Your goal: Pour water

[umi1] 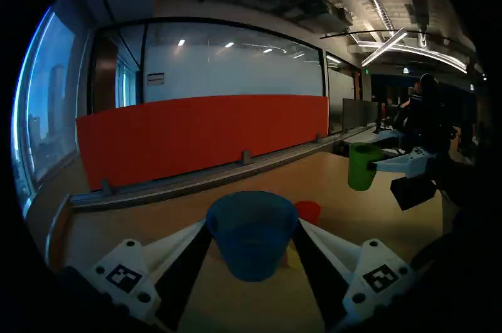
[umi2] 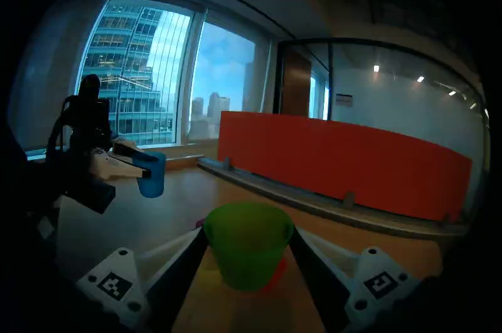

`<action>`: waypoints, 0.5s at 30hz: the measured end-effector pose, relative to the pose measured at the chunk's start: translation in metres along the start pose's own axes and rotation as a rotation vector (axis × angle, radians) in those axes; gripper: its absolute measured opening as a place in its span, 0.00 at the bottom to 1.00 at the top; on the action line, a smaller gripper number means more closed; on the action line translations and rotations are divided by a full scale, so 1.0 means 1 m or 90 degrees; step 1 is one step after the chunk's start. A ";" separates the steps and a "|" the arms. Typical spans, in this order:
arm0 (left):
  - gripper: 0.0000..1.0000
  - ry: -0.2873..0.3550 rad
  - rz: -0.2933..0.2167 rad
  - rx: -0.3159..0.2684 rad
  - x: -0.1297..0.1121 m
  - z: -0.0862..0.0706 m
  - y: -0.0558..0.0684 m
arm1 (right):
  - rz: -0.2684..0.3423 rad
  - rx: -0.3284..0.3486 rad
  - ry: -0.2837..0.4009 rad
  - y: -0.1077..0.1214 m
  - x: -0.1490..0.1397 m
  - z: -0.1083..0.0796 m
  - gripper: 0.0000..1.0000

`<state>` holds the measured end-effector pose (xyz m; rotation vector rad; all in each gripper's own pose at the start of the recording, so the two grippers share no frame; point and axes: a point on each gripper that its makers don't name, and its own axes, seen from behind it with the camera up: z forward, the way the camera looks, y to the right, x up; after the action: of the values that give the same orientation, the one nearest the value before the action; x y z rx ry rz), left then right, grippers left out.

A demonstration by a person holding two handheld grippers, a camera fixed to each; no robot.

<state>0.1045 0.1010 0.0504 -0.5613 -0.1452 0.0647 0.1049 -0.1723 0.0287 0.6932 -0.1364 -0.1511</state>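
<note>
Right up close, between the white fingers of the left gripper (umi1: 252, 225), we had the blue cup (umi1: 252, 242). Both black inner faces pressed against its sides in a firm pinch, cup upright, mouth to the ceiling. It was smooth, translucent plastic, tapering to the base; whether water sat in it, we could not tell.

Same story in the right gripper view: the right gripper (umi2: 249, 232) squeezed the green cup (umi2: 249, 254) from both sides. That cup was upright too, with the same tapered shape, and we saw square black-and-white markers on the finger mounts.

Just behind the blue cup a red cup (umi1: 309, 210) stood on the wooden table (umi1: 326, 182), which was pale, matte and flat.

Farther out, each view gave us the other tool side-on, and that was the bonus. From the left gripper view the green cup hung at the right, its gripper level with fingers pointing left, the holder too dark to make out. From the right gripper view the blue cup hung at the left over the table, the two cups well apart.

Beyond the table ran a long orange partition (umi1: 201, 135) under a glass wall (umi1: 232, 66). Farthest of all, the right gripper view offered a tall window (umi2: 138, 76) with towers and blue sky.
</note>
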 end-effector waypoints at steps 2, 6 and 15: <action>0.86 0.004 0.003 0.000 0.002 0.000 0.000 | -0.001 0.001 0.000 -0.001 0.001 0.000 0.93; 0.86 0.013 0.008 -0.001 0.008 0.000 0.001 | 0.000 0.003 0.004 -0.001 0.003 0.001 0.92; 0.86 0.032 0.041 0.007 0.024 -0.001 0.002 | 0.013 0.018 0.015 -0.009 0.009 0.005 0.92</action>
<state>0.1287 0.1045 0.0510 -0.5568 -0.0775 0.1140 0.1116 -0.1837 0.0273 0.7208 -0.1232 -0.1209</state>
